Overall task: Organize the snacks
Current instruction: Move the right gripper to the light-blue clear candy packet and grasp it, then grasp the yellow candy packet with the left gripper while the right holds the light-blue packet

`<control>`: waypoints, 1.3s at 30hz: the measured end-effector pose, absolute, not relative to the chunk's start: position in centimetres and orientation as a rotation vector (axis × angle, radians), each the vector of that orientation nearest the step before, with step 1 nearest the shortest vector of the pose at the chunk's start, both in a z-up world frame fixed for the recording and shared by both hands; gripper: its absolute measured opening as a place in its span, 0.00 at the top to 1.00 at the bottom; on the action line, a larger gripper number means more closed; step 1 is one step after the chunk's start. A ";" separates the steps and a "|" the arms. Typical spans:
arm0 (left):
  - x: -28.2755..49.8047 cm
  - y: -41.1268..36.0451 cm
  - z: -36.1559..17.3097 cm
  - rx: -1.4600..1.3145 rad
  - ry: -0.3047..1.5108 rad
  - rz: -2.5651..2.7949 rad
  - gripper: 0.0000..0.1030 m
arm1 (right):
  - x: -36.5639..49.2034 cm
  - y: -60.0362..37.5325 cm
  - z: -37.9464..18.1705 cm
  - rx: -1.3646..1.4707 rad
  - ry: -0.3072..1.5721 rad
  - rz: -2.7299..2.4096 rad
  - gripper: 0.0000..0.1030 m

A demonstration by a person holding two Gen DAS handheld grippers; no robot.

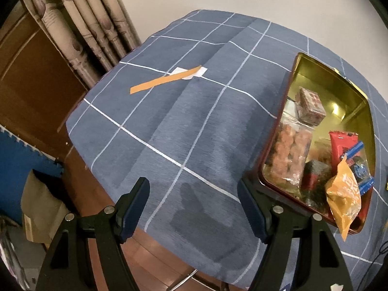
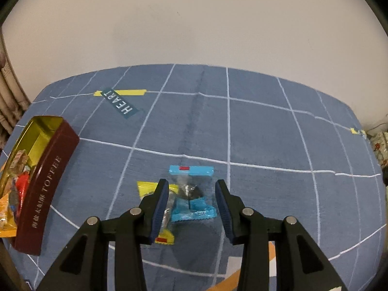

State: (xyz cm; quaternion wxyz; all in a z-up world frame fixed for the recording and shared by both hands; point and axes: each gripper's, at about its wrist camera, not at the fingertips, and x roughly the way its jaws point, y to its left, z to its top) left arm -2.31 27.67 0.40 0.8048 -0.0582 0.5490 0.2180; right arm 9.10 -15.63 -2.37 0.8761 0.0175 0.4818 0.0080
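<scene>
A dark red toffee tin (image 1: 294, 77) with a gold inside stands on the blue checked tablecloth (image 1: 194, 121), holding several snack packets. My left gripper (image 1: 192, 194) is open and empty above the cloth, left of the tin. In the right wrist view the tin (image 2: 46, 184) is at the left. A blue-wrapped snack (image 2: 191, 191) lies on the cloth with a yellow-wrapped snack (image 2: 145, 186) beside it, partly hidden by my left finger. My right gripper (image 2: 191, 194) is open, its jaws on either side of the blue snack, not closed on it.
An orange paper strip (image 1: 165, 80) and a white slip lie on the cloth. A dark "HEART" label (image 2: 120, 103) and a yellow strip (image 2: 128, 92) lie near the far edge. Curtain (image 1: 80, 24), wooden floor and a paper bag (image 1: 41, 206) are off the table's left.
</scene>
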 end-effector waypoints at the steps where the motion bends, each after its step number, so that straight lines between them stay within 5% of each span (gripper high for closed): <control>1: -2.3 27.7 0.3 -0.121 1.175 0.471 0.30 | 9.1 -15.7 -2.7 0.040 1.010 0.016 0.61; 11: -2.2 26.2 1.3 -0.087 1.149 0.456 0.30 | 10.0 -16.3 -4.2 0.038 0.995 0.033 0.61; 16: -1.7 23.5 3.3 -0.040 1.113 0.417 0.30 | 9.3 -16.8 -4.2 0.055 0.974 0.059 0.72; 25: 1.2 12.3 4.9 0.070 1.087 0.144 0.30 | 6.5 -19.0 -4.3 0.017 0.923 0.014 0.73; 39: 4.2 -1.5 0.3 0.204 1.162 -0.143 0.30 | 3.7 -25.2 -4.4 0.041 0.919 -0.094 0.73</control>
